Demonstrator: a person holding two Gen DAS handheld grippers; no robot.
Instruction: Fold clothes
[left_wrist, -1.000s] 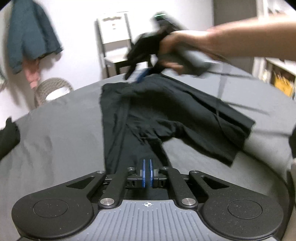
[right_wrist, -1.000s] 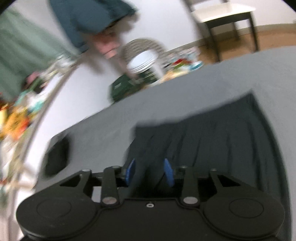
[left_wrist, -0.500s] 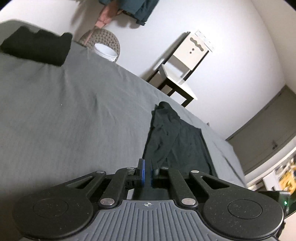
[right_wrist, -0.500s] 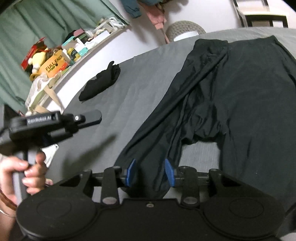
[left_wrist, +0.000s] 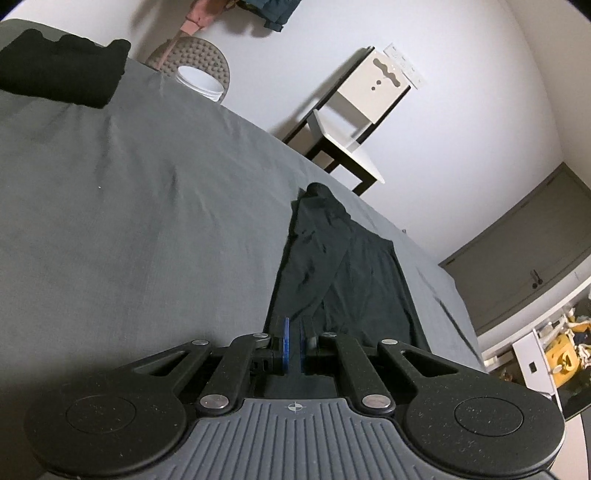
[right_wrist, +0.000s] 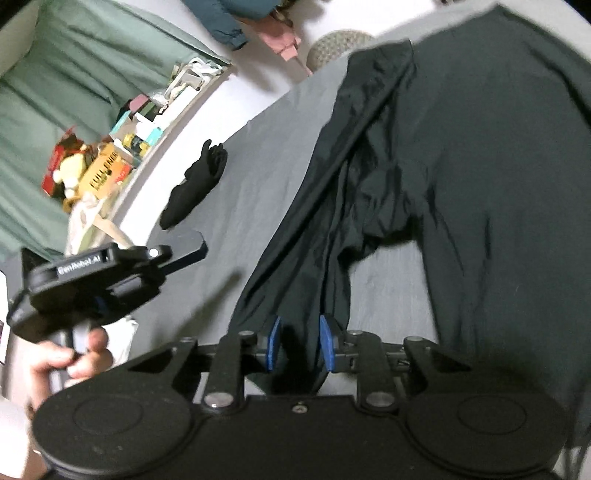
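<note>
Fabric lies spread over a grey bed sheet (left_wrist: 147, 206): a black garment (left_wrist: 343, 273), long and partly folded onto itself, running away from the camera toward the far edge of the bed. At the far left of the left wrist view a second dark bundle of cloth (left_wrist: 62, 70) sits on the sheet, well apart from the garment, with a round woven basket (left_wrist: 199, 62) just behind it and a white chair (left_wrist: 354, 110) by the wall. The left tool (left_wrist: 291, 345) has its blue pads nearly pressed together, only a thin slit between them, at the near end of the garment; whether cloth is caught in that slit cannot be told. In the right wrist view the same left tool (right_wrist: 99, 280) appears at the left, raised above the sheet and gripped by a hand (right_wrist: 66, 365). Further right, the right tool (right_wrist: 297, 343) has its blue pads spread apart, with a hanging fold of the black garment (right_wrist: 461, 155) passing between them; the pads do not visibly press on it. The garment's broad body fills the right side, flat on the sheet.
</note>
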